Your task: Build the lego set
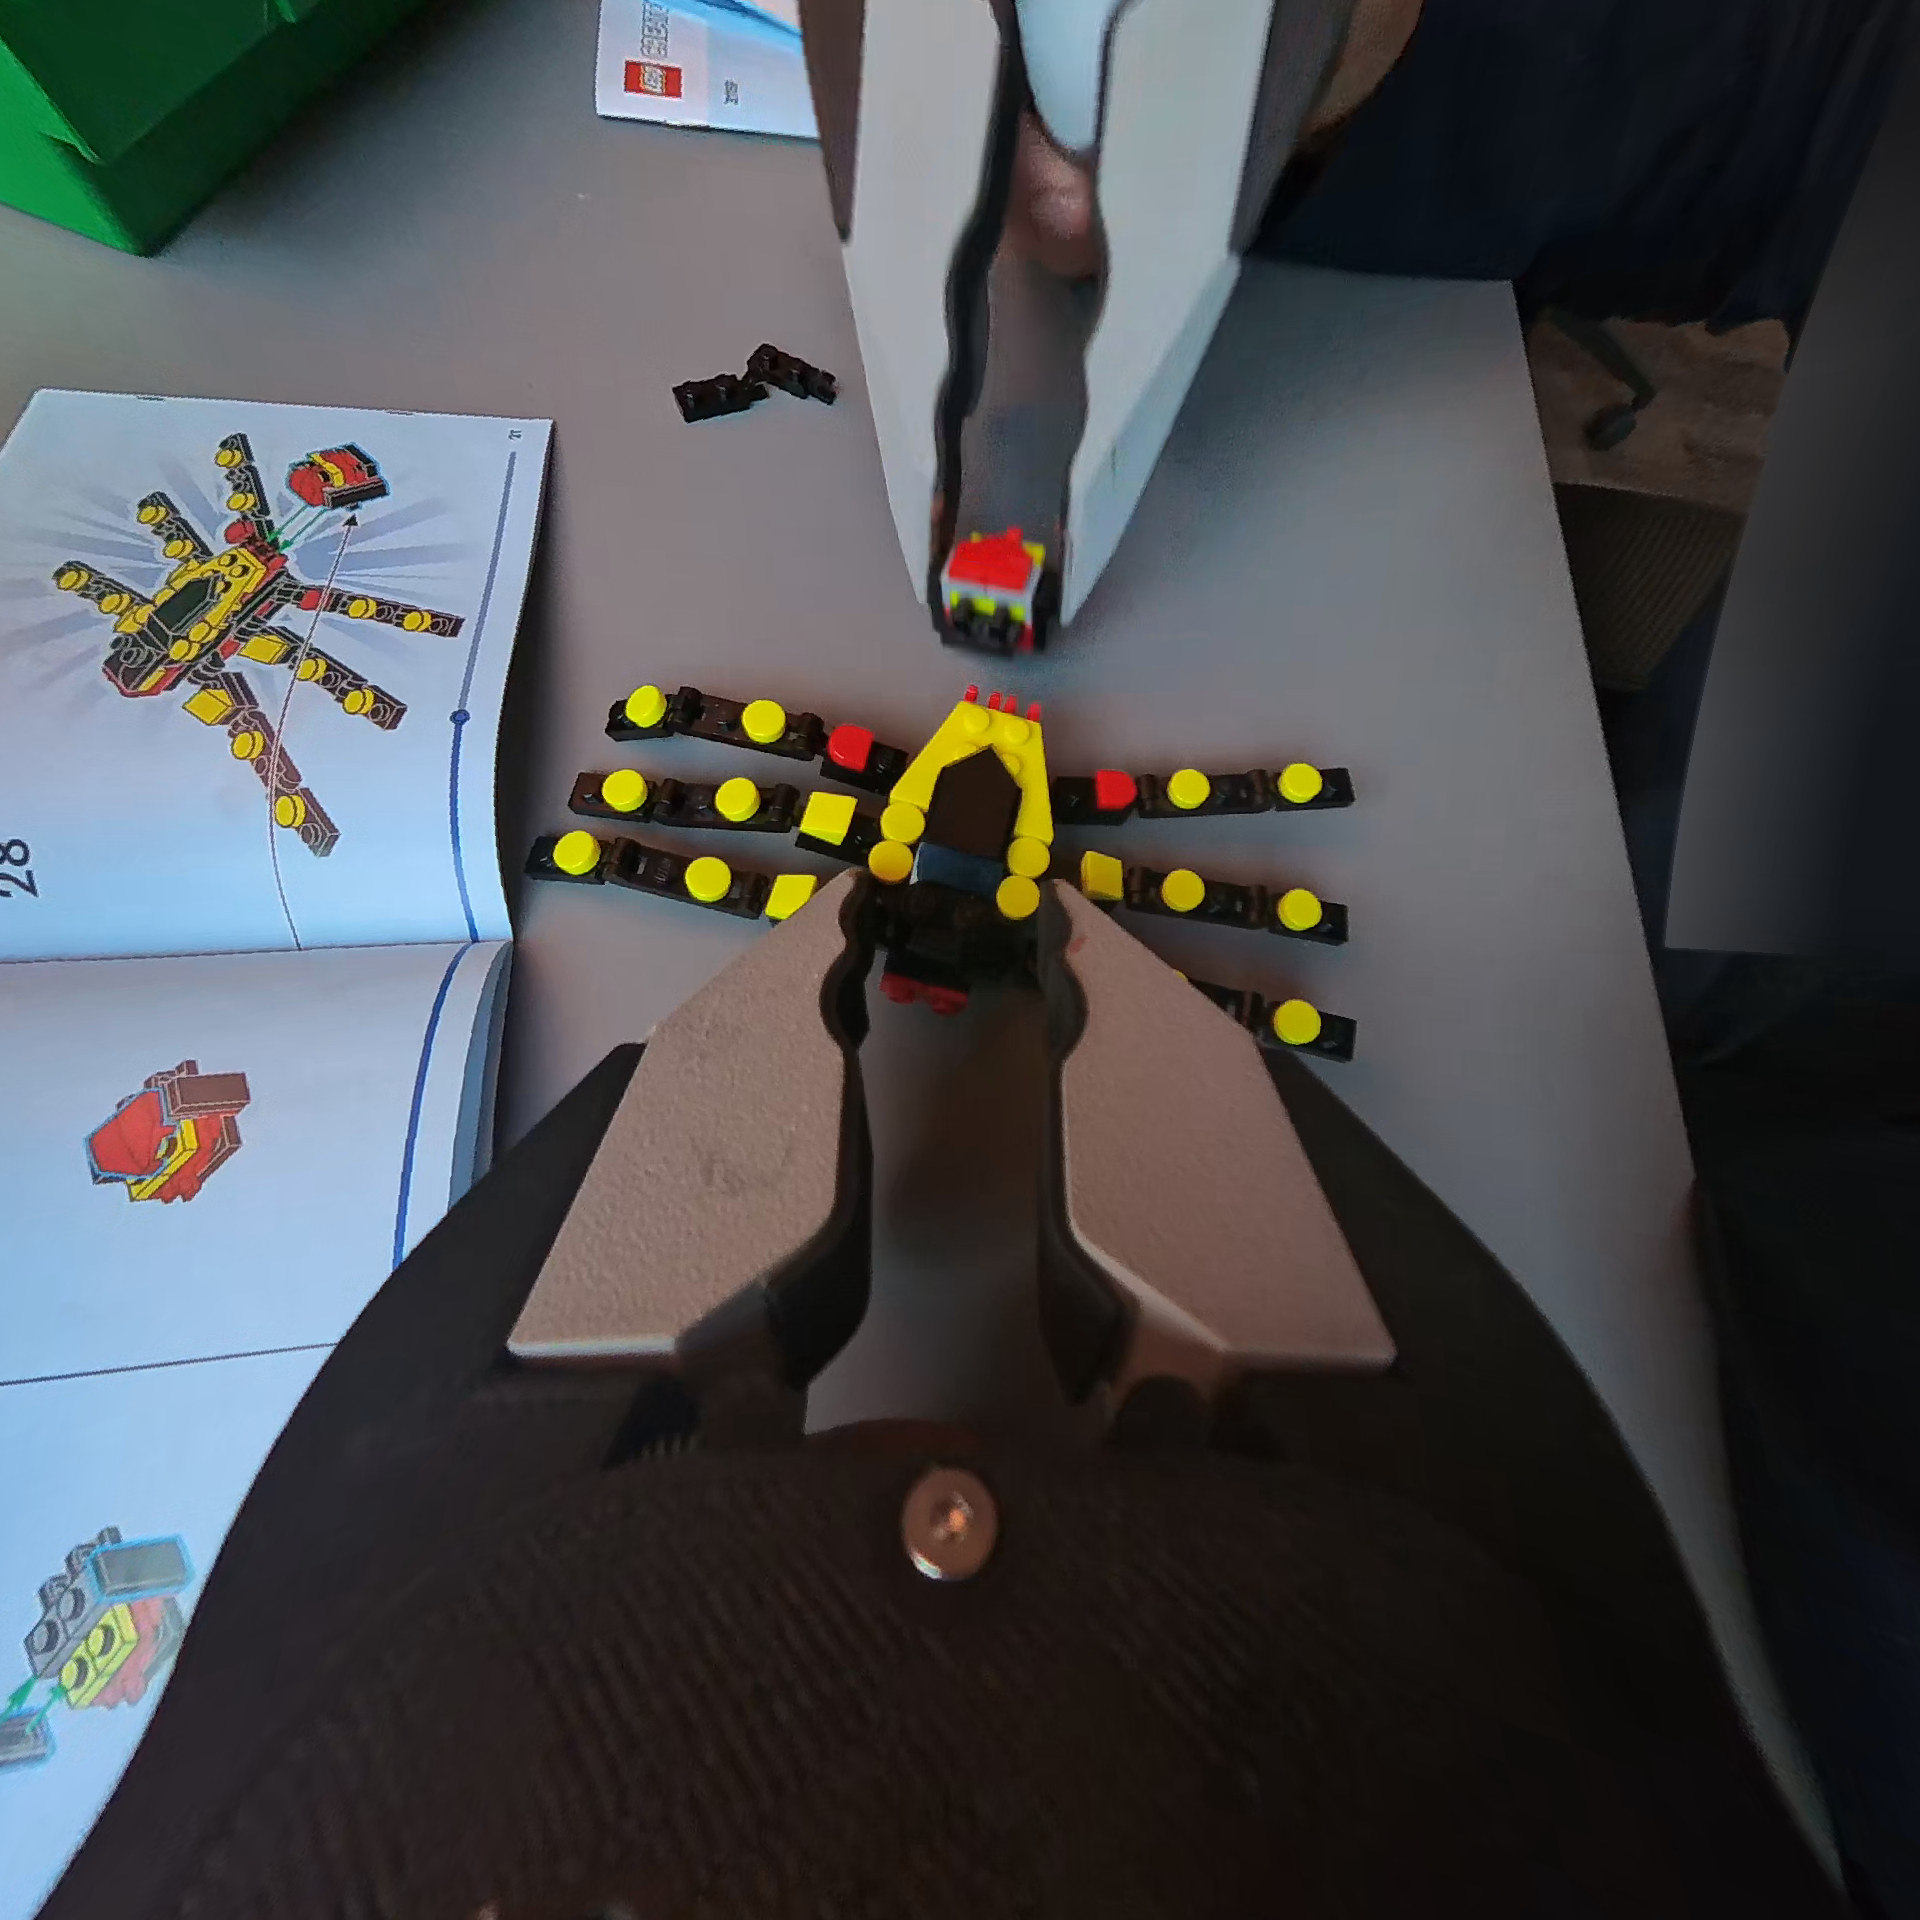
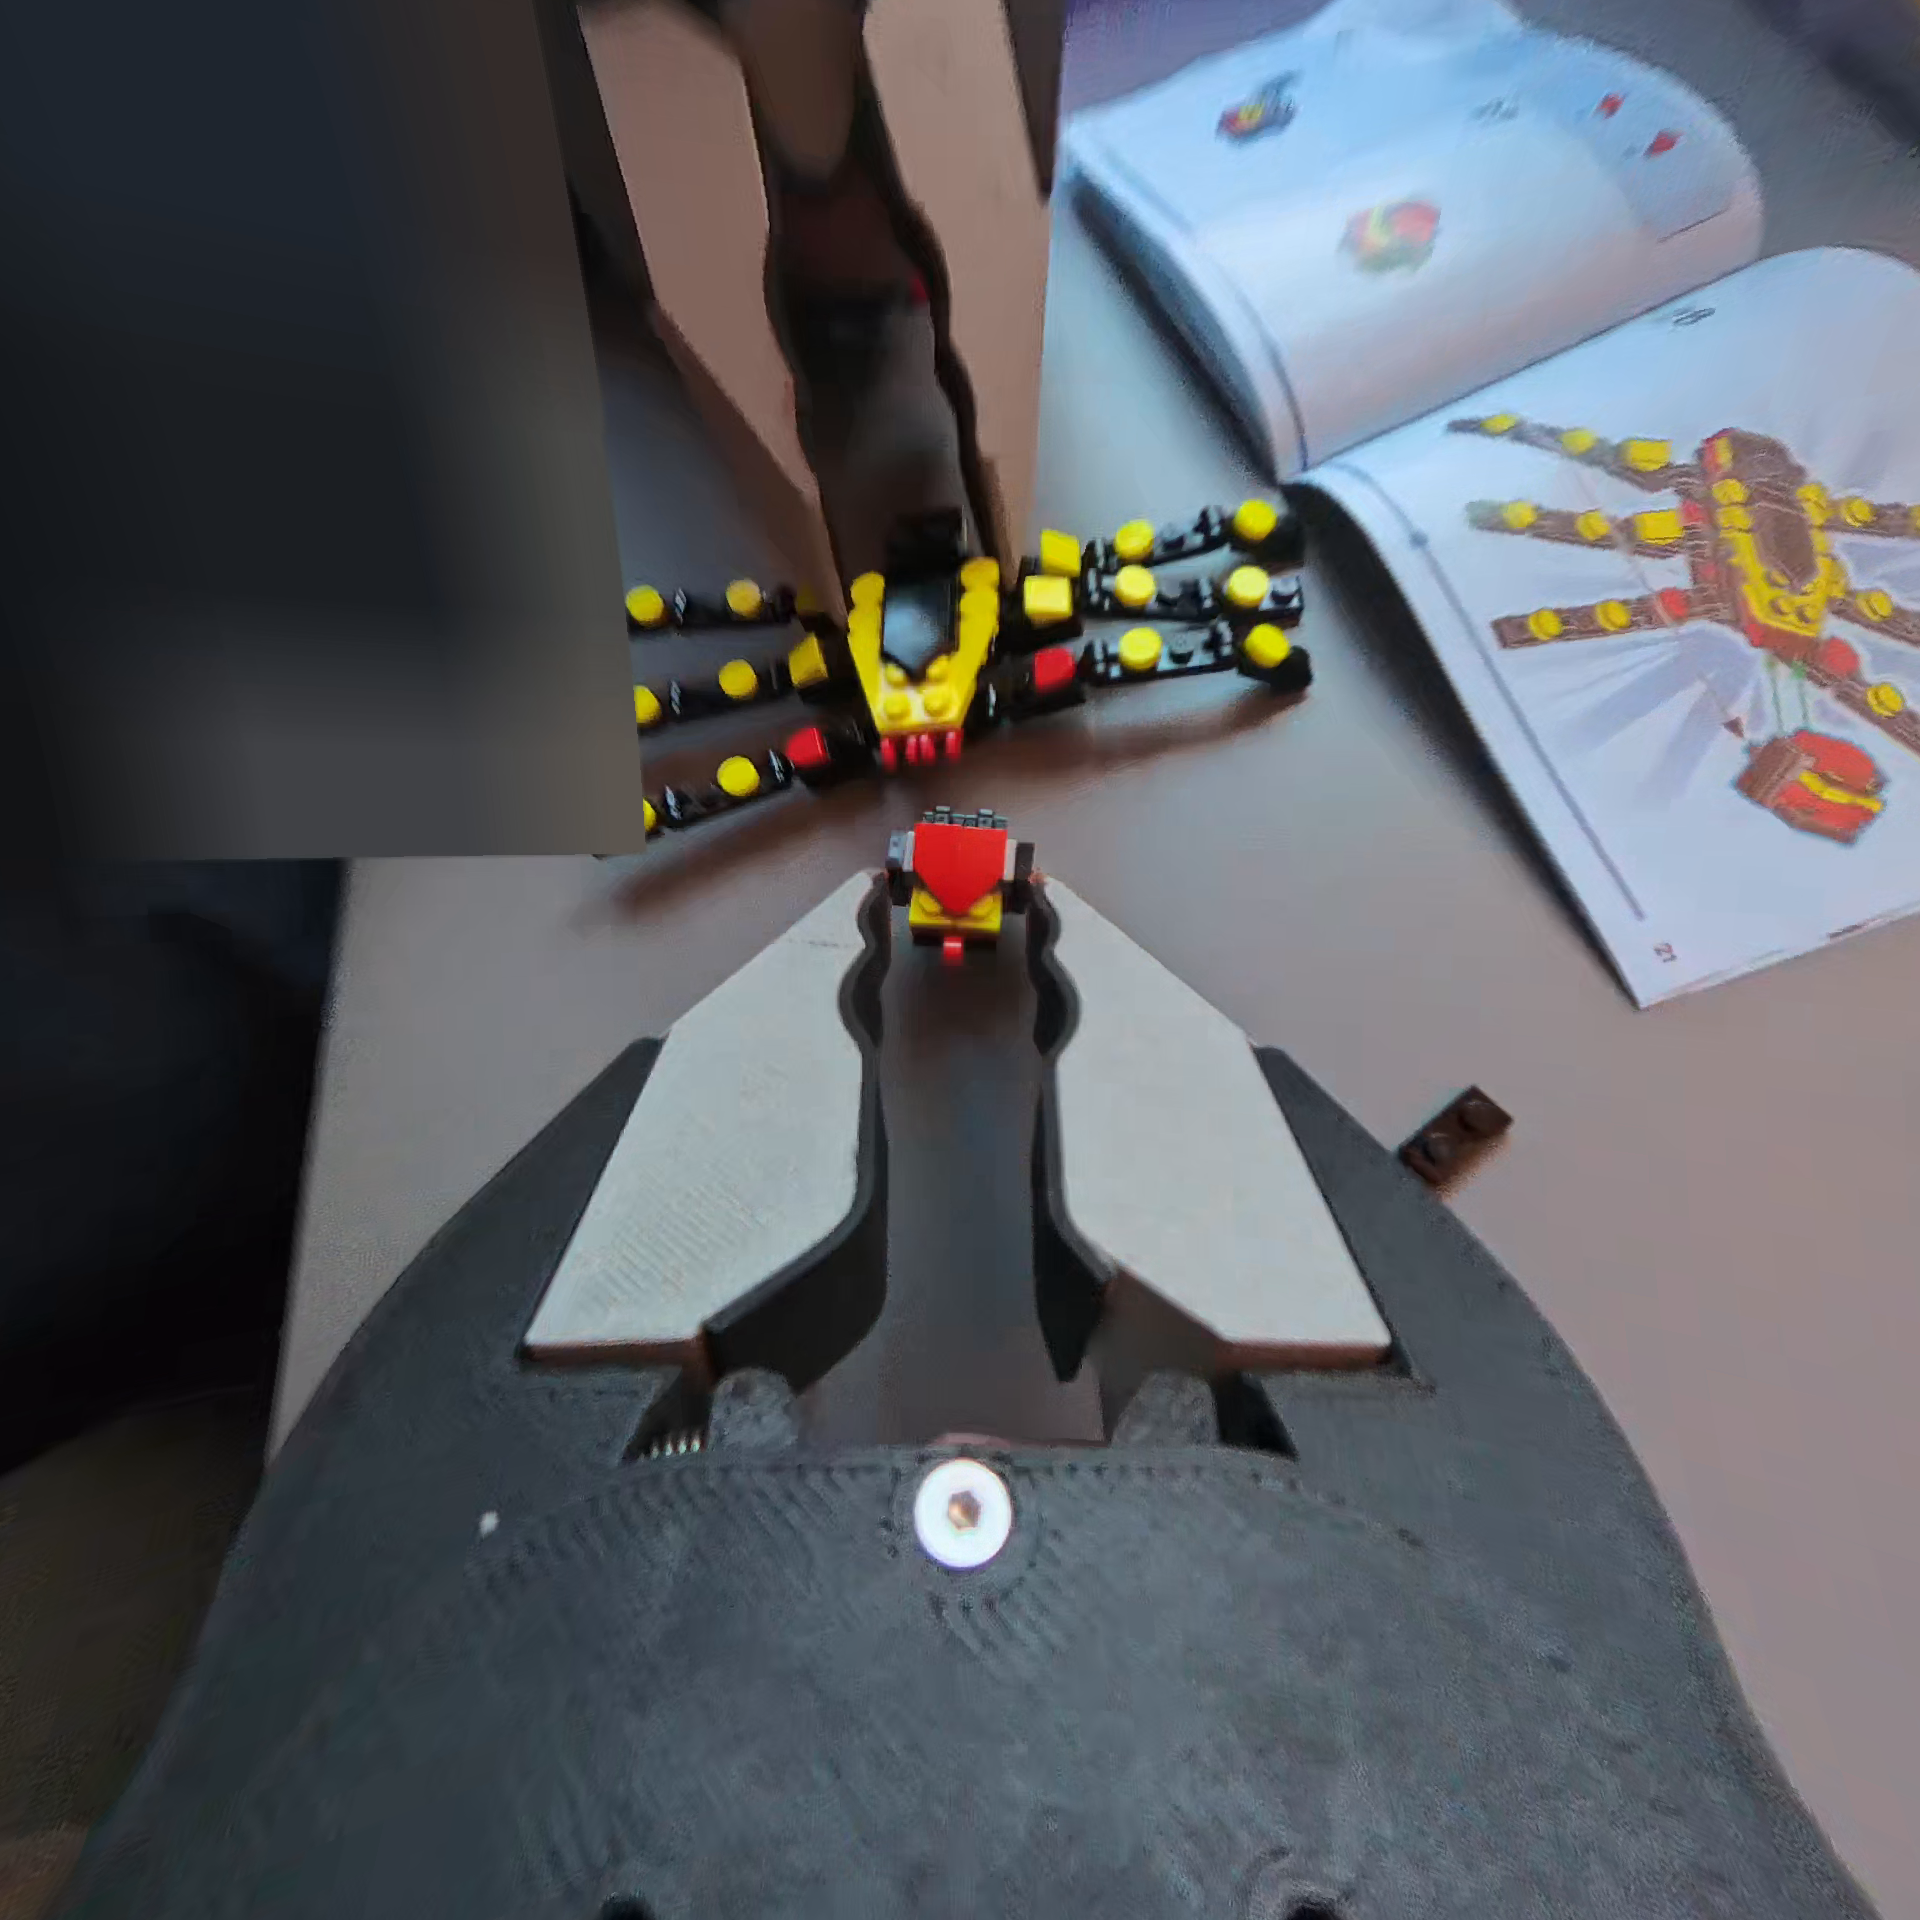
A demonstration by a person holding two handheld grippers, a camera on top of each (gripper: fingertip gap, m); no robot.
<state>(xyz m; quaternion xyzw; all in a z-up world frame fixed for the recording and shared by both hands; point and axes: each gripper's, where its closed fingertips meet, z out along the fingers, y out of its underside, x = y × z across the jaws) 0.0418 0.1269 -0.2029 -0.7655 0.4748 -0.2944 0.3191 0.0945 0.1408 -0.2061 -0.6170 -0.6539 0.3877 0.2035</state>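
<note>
A lego spider (image 1: 971, 800) with a yellow and black body and black legs with yellow studs lies on the grey table. My left gripper (image 1: 951, 914) is shut on the spider's rear end. My right gripper (image 2: 956, 888) is shut on a small red, yellow and black head block (image 2: 956, 878) and holds it just in front of the spider's (image 2: 920, 649) red-toothed front end, a small gap apart. The right gripper (image 1: 997, 613) with the head block (image 1: 992, 582) also shows in the left wrist view. The left gripper (image 2: 914, 540) shows in the right wrist view.
An open instruction booklet (image 1: 239, 831) lies to the left, and shows in the right wrist view (image 2: 1662, 623). Loose black pieces (image 1: 753, 382) lie beyond the spider; one (image 2: 1455, 1132) is beside my right gripper. A green box (image 1: 135, 104) and a leaflet (image 1: 686, 73) sit at the back. The table edge (image 1: 1621, 831) runs on the right.
</note>
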